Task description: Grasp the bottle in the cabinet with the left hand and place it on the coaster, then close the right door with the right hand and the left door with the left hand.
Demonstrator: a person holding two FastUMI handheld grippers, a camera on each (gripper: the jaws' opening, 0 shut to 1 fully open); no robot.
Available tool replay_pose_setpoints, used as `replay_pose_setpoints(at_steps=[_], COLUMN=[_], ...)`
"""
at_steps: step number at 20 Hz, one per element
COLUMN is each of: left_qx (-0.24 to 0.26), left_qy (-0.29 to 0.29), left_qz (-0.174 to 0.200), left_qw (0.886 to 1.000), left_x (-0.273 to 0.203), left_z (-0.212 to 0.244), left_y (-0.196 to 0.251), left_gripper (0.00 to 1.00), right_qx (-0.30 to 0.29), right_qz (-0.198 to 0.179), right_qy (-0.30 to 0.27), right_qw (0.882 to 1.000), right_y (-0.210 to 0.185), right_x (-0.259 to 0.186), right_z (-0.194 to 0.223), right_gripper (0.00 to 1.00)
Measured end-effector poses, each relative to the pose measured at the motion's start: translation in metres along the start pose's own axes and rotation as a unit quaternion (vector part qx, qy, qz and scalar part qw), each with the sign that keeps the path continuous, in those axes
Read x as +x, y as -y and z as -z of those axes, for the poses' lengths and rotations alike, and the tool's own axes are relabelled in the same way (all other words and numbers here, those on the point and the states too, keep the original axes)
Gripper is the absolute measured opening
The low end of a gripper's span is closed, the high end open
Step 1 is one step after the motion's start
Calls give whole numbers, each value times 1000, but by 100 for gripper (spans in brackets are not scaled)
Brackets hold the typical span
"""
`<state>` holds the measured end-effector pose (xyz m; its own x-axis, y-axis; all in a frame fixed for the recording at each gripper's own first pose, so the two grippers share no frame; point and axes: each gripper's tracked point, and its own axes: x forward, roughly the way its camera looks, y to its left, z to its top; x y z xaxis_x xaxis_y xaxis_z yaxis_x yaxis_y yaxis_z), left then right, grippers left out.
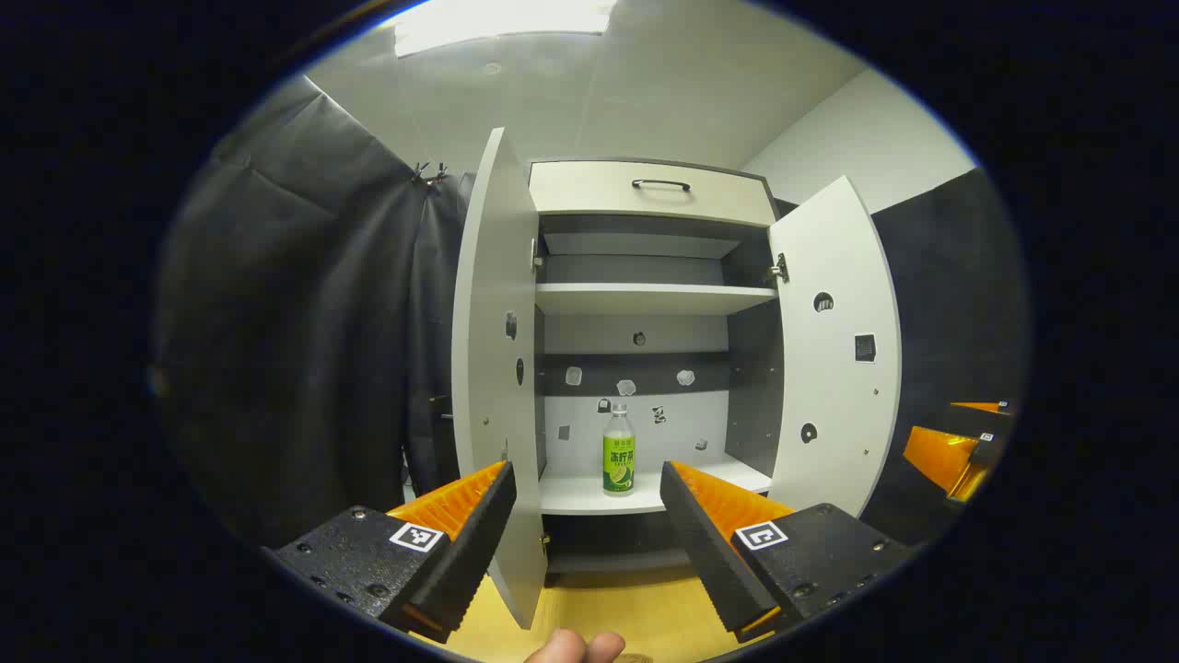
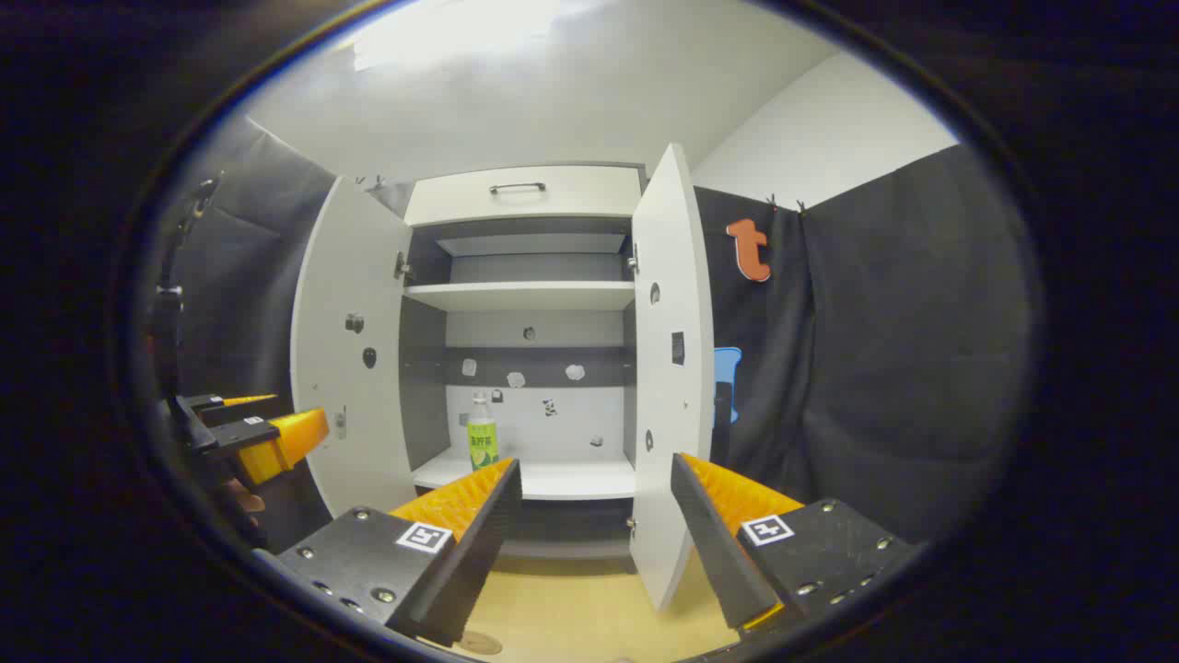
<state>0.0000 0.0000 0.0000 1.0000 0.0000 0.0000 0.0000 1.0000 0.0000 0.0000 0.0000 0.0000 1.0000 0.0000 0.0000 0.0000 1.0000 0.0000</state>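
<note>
A clear bottle with a green label stands upright on the lower shelf of the white cabinet, whose two doors stand wide open. My left gripper is open and empty, well short of the shelf, with the bottle showing between its fingers. In the right gripper view the bottle stands at the shelf's left. My right gripper is open and empty, facing the right door. The left door swings out beside the left gripper. A round brown coaster peeks from the bottom edge.
A yellow wooden tabletop lies in front of the cabinet. Black cloth hangs on both sides. The upper shelf is bare, and a drawer with a dark handle tops the cabinet. A fingertip shows at the bottom.
</note>
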Motion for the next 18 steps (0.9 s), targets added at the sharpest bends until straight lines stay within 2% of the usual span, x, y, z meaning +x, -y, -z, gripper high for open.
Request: replay_pose_setpoints(at_steps=[2, 7, 12, 18], left_qx=[4, 0, 0, 4], left_qy=[-15, -23, -30, -19], left_qz=[2, -6, -1, -13], left_qw=[1000, 1000, 1000, 1000], left_x=[-4, -18, -26, -7], left_z=[8, 14, 13, 6], left_y=[6, 16, 30, 30], left_gripper=[99, 99, 99, 99], right_qx=[-3, -29, -25, -10], right_qz=[-10, -18, -48, -52], right_qy=[4, 16, 19, 9], right_qw=[1000, 999, 998, 999], right_y=[6, 25, 22, 22], right_x=[-1, -9, -18, -7], right_z=[-2, 1, 6, 17], right_gripper=[100, 99, 98, 98])
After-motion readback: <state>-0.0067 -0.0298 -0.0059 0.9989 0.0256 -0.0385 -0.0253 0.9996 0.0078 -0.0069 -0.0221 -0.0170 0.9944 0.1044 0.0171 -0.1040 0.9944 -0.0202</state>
